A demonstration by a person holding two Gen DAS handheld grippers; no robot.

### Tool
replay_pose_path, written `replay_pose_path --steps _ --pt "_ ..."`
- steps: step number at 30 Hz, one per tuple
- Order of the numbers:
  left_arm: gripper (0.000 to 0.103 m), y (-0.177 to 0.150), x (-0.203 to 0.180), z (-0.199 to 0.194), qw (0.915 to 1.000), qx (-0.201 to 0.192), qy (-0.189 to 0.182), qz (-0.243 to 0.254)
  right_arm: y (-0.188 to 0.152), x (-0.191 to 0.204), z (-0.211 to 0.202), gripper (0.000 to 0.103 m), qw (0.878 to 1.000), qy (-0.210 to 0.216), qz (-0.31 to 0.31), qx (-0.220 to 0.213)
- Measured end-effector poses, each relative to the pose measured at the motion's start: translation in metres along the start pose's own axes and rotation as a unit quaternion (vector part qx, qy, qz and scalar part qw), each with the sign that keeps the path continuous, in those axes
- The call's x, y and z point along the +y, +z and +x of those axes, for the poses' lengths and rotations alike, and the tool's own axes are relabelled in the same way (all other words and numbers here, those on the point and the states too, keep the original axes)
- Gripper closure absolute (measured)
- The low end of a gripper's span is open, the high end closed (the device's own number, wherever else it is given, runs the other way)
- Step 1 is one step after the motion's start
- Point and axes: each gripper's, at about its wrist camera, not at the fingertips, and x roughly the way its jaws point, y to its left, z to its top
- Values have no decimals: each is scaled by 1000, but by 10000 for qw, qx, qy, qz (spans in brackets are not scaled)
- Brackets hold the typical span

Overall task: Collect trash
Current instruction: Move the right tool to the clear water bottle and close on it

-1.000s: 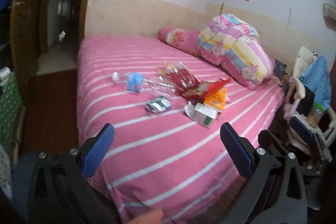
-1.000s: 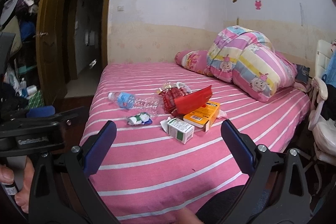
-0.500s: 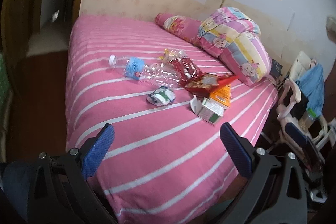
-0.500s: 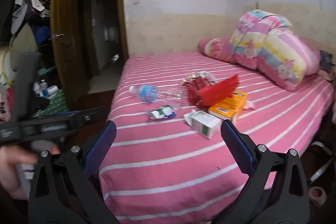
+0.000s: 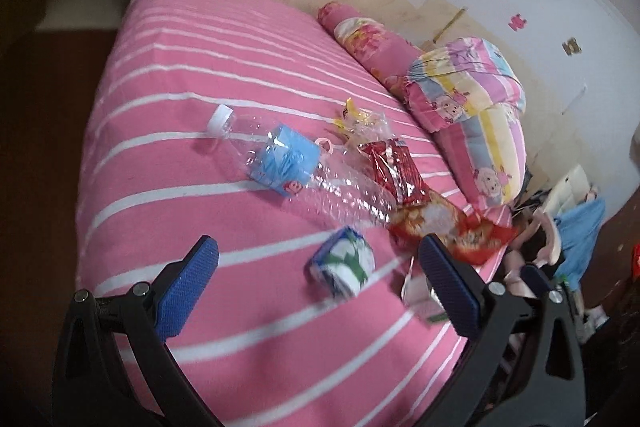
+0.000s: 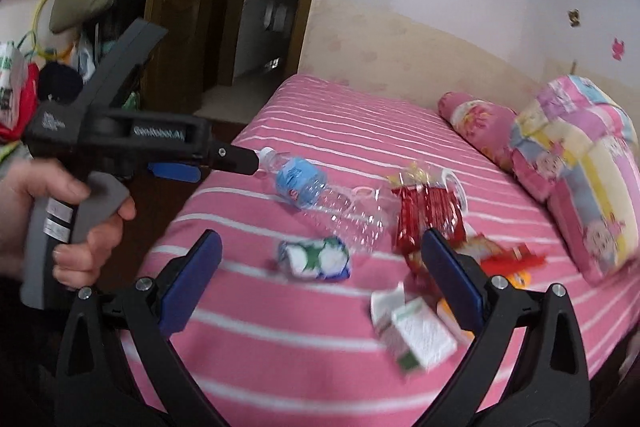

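Observation:
Trash lies on the pink striped bed (image 5: pixel 240 339) (image 6: pixel 320 119): a clear plastic bottle with a blue label (image 5: pixel 288 163) (image 6: pixel 316 193), a crumpled white-green wrapper (image 5: pixel 342 265) (image 6: pixel 316 259), a red snack bag (image 5: pixel 394 167) (image 6: pixel 428 219), a red-orange wrapper (image 5: pixel 452 233) (image 6: pixel 504 259) and a white-green carton (image 6: pixel 412 335). My left gripper (image 5: pixel 316 279) is open above the bed, the crumpled wrapper between its fingers in view. It also shows from the side in the right wrist view (image 6: pixel 180 163). My right gripper (image 6: pixel 320 279) is open and empty above the bed's near edge.
A folded colourful quilt (image 5: pixel 476 107) (image 6: pixel 580 163) and a pink pillow (image 5: pixel 360 35) (image 6: pixel 476 119) lie at the head of the bed. An open wooden door (image 6: pixel 180 27) and hanging clutter stand to the left. A chair with clothes (image 5: pixel 576 227) stands beside the bed.
Both grippers have moved forward and down toward the trash on the bed. The left gripper now shows in the right wrist view near the bottle's cap. Both stay open.

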Motion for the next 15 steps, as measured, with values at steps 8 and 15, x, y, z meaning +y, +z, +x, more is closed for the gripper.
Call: replay_pose_path --steps 8,15 --pt "5 44 14 68 9975 528 -266 -383 17 -16 90 4 9999 71 -108 19" --pt "5 70 44 118 9890 1079 -297 -964 11 -40 149 4 9980 294 184 529"
